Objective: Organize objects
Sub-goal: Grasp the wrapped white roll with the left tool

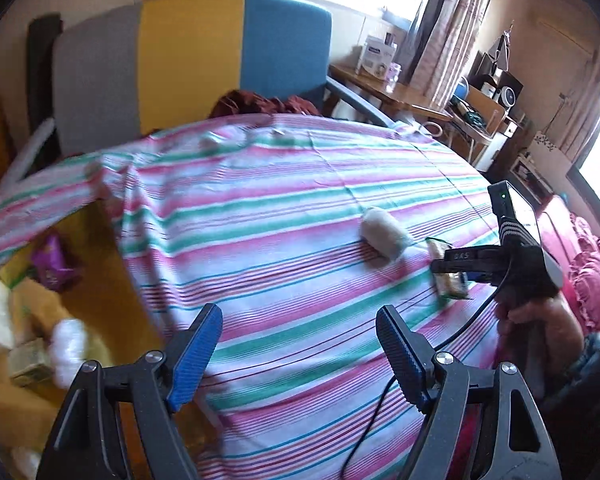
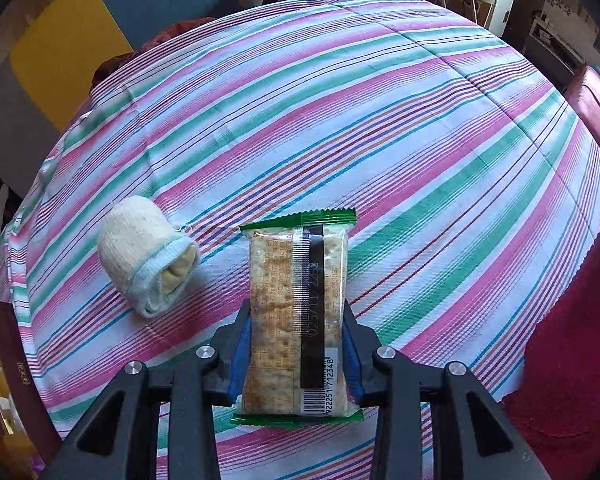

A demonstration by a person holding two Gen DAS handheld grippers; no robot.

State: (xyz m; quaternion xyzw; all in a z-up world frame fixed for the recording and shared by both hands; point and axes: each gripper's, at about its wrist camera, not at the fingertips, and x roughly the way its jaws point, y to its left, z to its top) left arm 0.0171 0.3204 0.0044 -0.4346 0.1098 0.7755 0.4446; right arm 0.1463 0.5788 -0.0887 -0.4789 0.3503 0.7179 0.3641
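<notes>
A cracker packet [image 2: 298, 312] with green ends lies lengthwise between my right gripper's fingers; my right gripper [image 2: 298, 320] is shut on it, low over the striped tablecloth [image 2: 380, 120]. A rolled white sock [image 2: 148, 254] lies just left of the packet. In the left wrist view, my left gripper [image 1: 300, 332] is open and empty above the striped tablecloth [image 1: 280, 220]. The sock [image 1: 384, 236] and the packet [image 1: 450, 278], held by my right gripper [image 1: 444, 266], lie ahead to the right.
A grey, yellow and blue chair [image 1: 188, 64] stands behind the table with a dark red cloth [image 1: 260, 104] on it. Boxes and bags [image 1: 48, 264] lie on the floor at left. A red bedspread [image 2: 572, 340] borders the table's right side. A cluttered desk [image 1: 400, 92] stands behind.
</notes>
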